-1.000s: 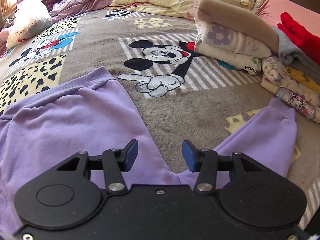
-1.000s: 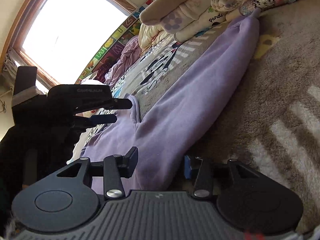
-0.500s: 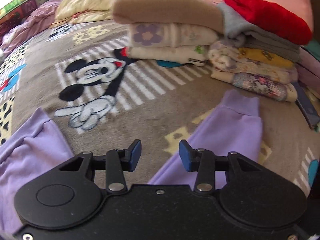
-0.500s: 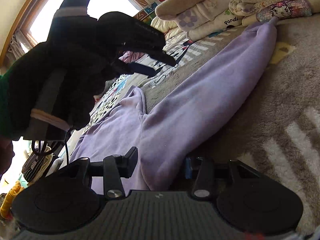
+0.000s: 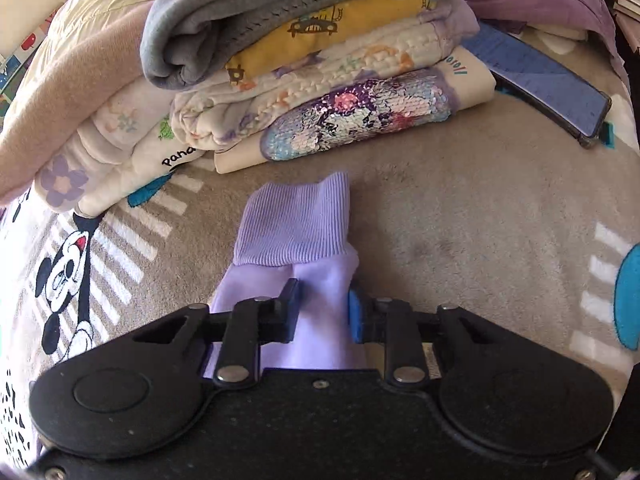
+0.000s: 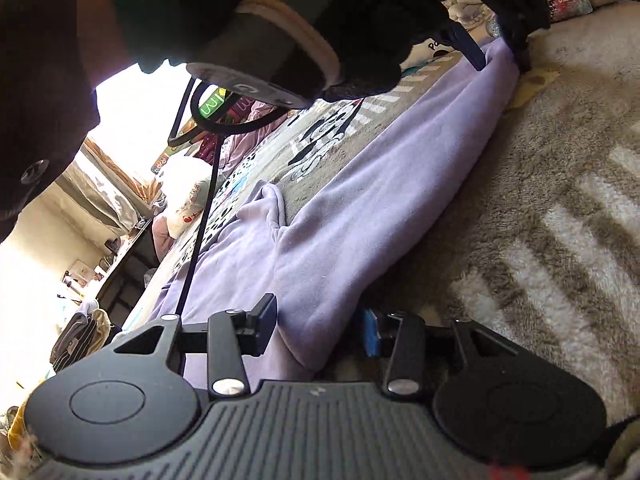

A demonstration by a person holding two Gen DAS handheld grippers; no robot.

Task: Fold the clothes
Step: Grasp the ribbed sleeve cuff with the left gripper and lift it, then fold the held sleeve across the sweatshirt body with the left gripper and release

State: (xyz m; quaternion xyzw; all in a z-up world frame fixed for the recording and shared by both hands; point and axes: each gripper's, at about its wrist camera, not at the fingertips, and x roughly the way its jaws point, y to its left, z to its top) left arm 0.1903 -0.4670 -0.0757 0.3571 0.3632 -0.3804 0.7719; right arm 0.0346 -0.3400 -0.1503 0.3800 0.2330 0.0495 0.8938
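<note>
A lilac sweatshirt lies flat on the grey cartoon blanket (image 5: 460, 216). In the left wrist view its sleeve (image 5: 320, 320) ends in a ribbed cuff (image 5: 296, 224). My left gripper (image 5: 323, 312) is open, with its jaws on either side of the sleeve just behind the cuff. In the right wrist view the sleeve (image 6: 360, 200) runs away from me towards the left gripper (image 6: 500, 52) at its far end. My right gripper (image 6: 320, 330) is open, with the near edge of the sweatshirt between its jaws.
A stack of folded clothes (image 5: 304, 80) sits just beyond the cuff. A phone (image 5: 540, 80) lies on the blanket to the right of the stack. A white bag (image 6: 188, 196) and a window are far off in the right wrist view.
My left gripper has moved right along the sleeve, from the sweatshirt's body to just behind the cuff, and lowered around it. My right gripper has stayed at the sweatshirt's near edge.
</note>
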